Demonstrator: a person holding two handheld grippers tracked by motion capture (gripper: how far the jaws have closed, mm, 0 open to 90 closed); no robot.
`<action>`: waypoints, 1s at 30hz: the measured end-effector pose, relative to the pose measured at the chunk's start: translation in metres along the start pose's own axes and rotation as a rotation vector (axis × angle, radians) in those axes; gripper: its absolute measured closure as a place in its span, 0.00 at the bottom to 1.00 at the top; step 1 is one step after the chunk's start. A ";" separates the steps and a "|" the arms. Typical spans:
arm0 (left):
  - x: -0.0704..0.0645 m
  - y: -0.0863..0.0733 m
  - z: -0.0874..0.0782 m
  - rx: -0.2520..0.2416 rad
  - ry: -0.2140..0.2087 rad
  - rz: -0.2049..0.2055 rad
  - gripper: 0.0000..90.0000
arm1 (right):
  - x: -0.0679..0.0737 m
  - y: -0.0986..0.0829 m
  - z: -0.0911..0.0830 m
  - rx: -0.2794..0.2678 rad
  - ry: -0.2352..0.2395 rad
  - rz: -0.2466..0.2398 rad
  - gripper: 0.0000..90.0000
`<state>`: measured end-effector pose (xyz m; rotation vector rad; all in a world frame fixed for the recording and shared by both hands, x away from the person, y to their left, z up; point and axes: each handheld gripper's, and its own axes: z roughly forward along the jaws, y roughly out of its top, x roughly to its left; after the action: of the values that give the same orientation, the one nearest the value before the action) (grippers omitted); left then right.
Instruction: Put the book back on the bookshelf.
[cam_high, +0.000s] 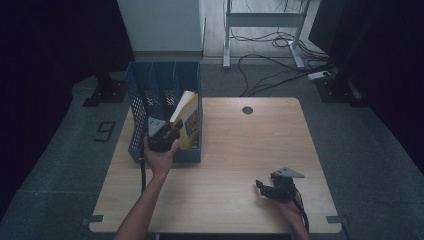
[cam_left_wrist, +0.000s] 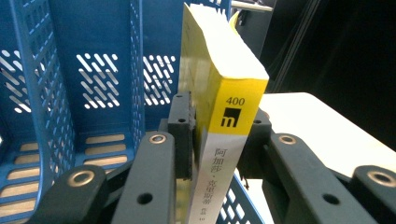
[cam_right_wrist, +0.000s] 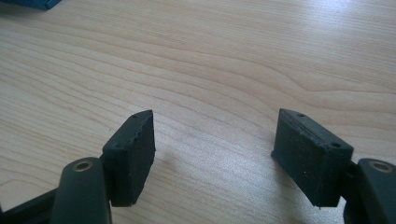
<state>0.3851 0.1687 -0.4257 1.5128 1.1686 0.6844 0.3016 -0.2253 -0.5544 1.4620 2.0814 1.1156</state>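
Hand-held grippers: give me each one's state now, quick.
Left hand-held gripper: shut on the yellow-spined paperback book, at the blue plastic file rack.
Right hand-held gripper: open, holding nothing, over the light wooden table.

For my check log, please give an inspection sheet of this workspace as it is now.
Surface: wooden table, one round hole.
Job's things: yellow book tilted at the blue file rack, rightmost slot.
Clutter: nothing seen.
Grippers: left gripper jaws shut on the book's spine; right gripper jaws open over bare wood.
Cables: one trails from each gripper; more lie on the floor.
Surroundings: dark curtains, white desk frame.
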 end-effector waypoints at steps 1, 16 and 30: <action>-0.001 -0.001 0.000 -0.003 -0.001 -0.003 0.79 | 0.000 0.000 0.000 -0.001 0.000 0.000 0.32; -0.007 0.029 0.012 -0.006 0.001 0.022 0.64 | -0.001 0.000 0.000 0.000 0.005 0.001 0.32; -0.005 0.030 0.026 0.030 0.067 0.026 0.84 | -0.001 0.000 0.000 -0.002 0.006 0.002 0.32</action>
<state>0.4161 0.1554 -0.4035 1.5430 1.2160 0.7425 0.3018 -0.2263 -0.5546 1.4616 2.0827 1.1243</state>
